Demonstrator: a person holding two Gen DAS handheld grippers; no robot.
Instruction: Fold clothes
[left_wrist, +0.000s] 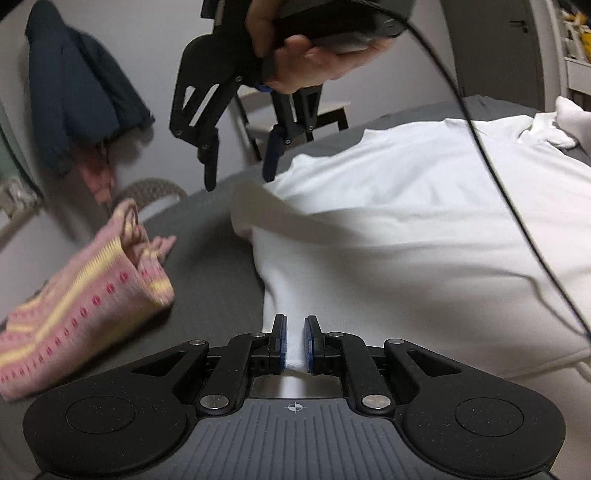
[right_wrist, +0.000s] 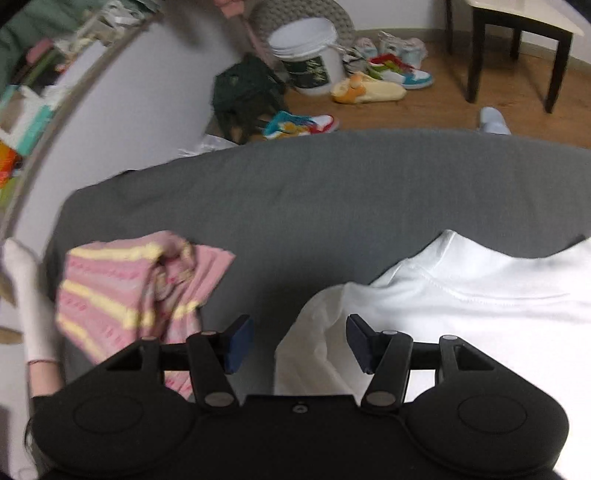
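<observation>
While my left gripper (left_wrist: 294, 341) pinches a bunched edge of the white shirt (left_wrist: 424, 229), the fingers nearly closed with a strip of fabric between the blue pads, my right gripper (right_wrist: 300, 341) hangs with its fingers spread wide and nothing in them. Shirt lies mostly flat on the grey bed (right_wrist: 314, 192), one sleeve (left_wrist: 266, 210) sticking out toward the bed's edge. In the left view the right gripper (left_wrist: 240, 177) hovers just above that sleeve, not touching as far as I can tell; motion blur there, so call it likely. Step in hand, my read: set up the first side fold, left holds the hem side, right goes for the sleeve or shoulder. Next move needs the right to drop onto the sleeve end, close on one layer only, then both carry that side over the body together. Pink striped cloth (right_wrist: 136, 295) sits crumpled beside the shirt, apart from it; keep the right clear of it. Risk: grabbing the bedsheet with the sleeve.
</observation>
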